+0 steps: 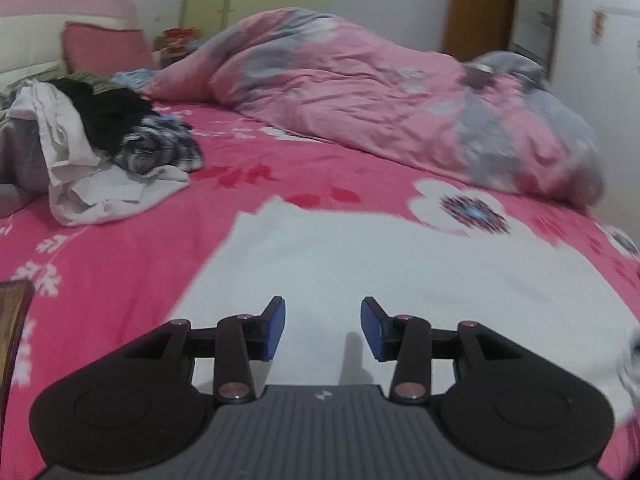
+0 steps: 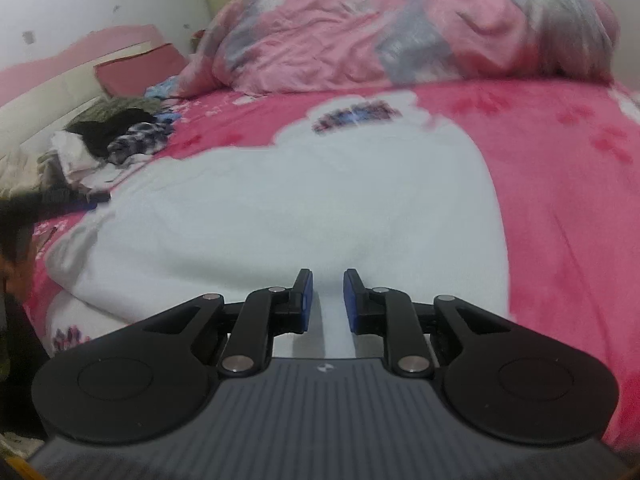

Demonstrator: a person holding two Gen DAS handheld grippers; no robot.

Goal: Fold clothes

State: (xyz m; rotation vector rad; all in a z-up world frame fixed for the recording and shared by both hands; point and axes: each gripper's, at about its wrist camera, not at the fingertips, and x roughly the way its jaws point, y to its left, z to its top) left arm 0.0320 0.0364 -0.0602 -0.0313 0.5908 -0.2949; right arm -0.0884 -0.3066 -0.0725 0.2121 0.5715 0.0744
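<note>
A white garment (image 1: 400, 280) lies spread on the pink bed sheet (image 1: 120, 260). My left gripper (image 1: 323, 326) hovers low over the garment's near part. It is open, and its blue pads (image 1: 276, 328) have only cloth below them. In the right wrist view the same white garment (image 2: 280, 208) fills the middle, with a folded edge at the near left. My right gripper (image 2: 328, 300) has its jaws drawn close together, and a strip of the white cloth runs between the pads (image 2: 307, 300) back to the gripper body.
A heap of other clothes (image 1: 100, 128), white, black and checked, sits at the far left near a pink pillow (image 1: 104, 46). A bunched pink and grey duvet (image 1: 380, 92) covers the far side of the bed. A wooden door (image 1: 476, 12) stands behind it.
</note>
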